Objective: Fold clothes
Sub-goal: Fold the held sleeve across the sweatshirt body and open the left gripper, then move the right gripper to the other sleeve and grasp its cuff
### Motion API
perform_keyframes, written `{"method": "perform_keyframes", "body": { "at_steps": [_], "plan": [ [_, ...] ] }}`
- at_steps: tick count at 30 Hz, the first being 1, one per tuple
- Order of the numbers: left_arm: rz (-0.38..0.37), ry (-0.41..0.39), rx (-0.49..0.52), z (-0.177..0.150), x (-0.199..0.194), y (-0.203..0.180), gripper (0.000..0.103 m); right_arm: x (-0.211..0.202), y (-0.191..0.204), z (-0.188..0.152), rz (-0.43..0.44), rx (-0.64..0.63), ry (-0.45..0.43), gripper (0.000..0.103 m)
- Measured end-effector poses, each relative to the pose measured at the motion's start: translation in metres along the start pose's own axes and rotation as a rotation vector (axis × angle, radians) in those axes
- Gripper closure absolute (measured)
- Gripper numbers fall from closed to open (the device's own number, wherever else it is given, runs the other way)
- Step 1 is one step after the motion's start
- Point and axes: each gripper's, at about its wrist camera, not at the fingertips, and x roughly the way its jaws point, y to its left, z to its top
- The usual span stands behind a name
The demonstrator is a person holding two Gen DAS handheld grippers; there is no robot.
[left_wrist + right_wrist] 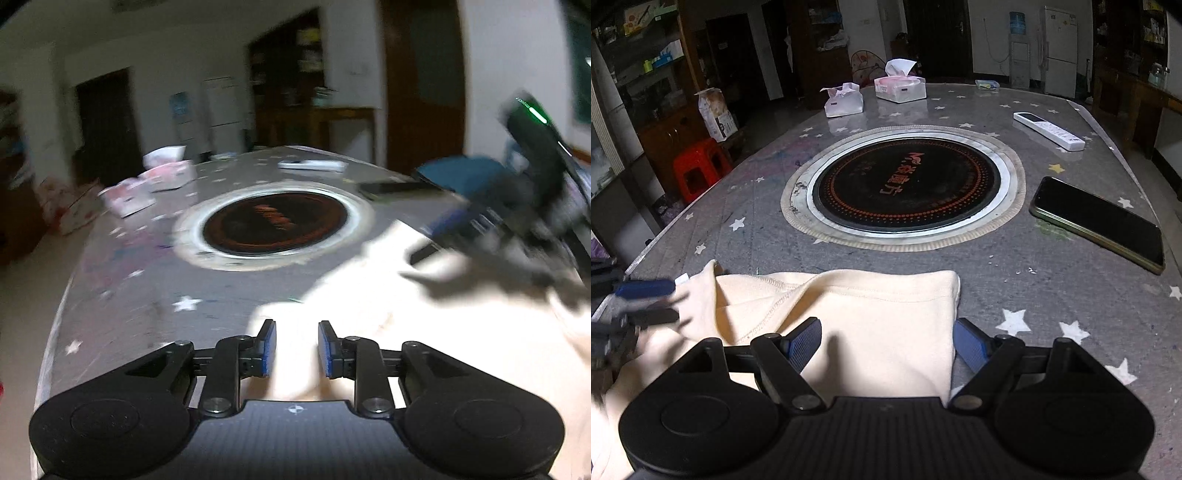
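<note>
A cream garment (871, 310) lies partly folded on the near end of the grey star-patterned table (1052, 288), with a stitched hem running across its left half. My right gripper (886, 332) hovers over its right part, jaws wide open, the right finger beside the cloth's right edge. My left gripper (297, 343) stands over the garment's (424, 332) left corner with a narrow gap between its blue pads; cloth shows under the gap and nothing is pinched. In the right wrist view the left gripper (646, 301) is a blur at the garment's left edge.
A round black hotplate (908, 188) is set into the table's middle. A phone (1097, 221) and a white remote (1049, 131) lie at the right. Two tissue boxes (900, 88) (844, 101) stand at the far end. A red stool (700, 168) stands left of the table.
</note>
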Motion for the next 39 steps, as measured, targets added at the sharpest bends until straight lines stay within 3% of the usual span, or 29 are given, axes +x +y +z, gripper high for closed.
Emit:
{"method": "perform_keyframes", "body": {
  "at_steps": [4,8,10,11,12,14,18,20,23,26,29,31,32,34,39],
  "plan": [
    [0.021,0.052,-0.108,0.007,0.015,0.022,0.061,0.003,0.0,-0.001,-0.005,-0.001,0.006,0.022],
    [-0.024,0.094,-0.168,0.01,0.032,0.03,0.061,0.006,0.0,-0.001,-0.009,-0.004,0.009,0.022],
    [-0.031,0.103,-0.173,0.01,0.038,0.029,0.065,0.007,0.001,-0.002,-0.013,-0.008,0.012,0.022],
    [-0.037,0.104,-0.174,0.01,0.04,0.028,0.071,0.008,0.001,-0.002,-0.016,-0.012,0.015,0.022],
    [-0.045,0.099,-0.172,0.01,0.04,0.028,0.085,0.009,0.002,-0.003,-0.021,-0.018,0.016,0.022],
    [-0.042,0.075,-0.173,0.009,0.037,0.028,0.09,0.01,0.004,-0.004,-0.029,-0.033,0.019,0.022],
    [0.054,0.008,-0.193,0.005,0.022,0.035,0.093,0.012,0.008,-0.005,-0.046,-0.065,0.026,0.022],
    [0.14,-0.006,-0.222,0.002,0.018,0.043,0.093,0.012,0.01,-0.005,-0.052,-0.074,0.028,0.021],
    [0.217,0.031,-0.279,-0.002,0.022,0.058,0.096,0.013,0.01,-0.006,-0.056,-0.075,0.028,0.02],
    [0.243,0.063,-0.28,-0.005,0.027,0.061,0.095,0.013,0.01,-0.005,-0.057,-0.066,0.027,0.021],
    [0.255,0.077,-0.28,-0.005,0.03,0.061,0.089,0.012,0.008,-0.004,-0.053,-0.051,0.028,0.021],
    [0.271,0.079,-0.295,-0.002,0.026,0.06,0.074,0.01,0.007,-0.004,-0.052,-0.041,0.027,0.022],
    [0.282,0.08,-0.302,-0.001,0.024,0.059,0.073,0.009,0.006,-0.004,-0.049,-0.032,0.028,0.023],
    [0.271,0.076,-0.3,0.001,0.014,0.053,0.074,0.002,0.006,-0.004,-0.041,-0.019,0.016,0.024],
    [0.158,0.065,-0.255,-0.004,-0.019,0.02,0.075,-0.025,0.012,-0.011,0.021,-0.04,0.005,0.024]
  ]
}}
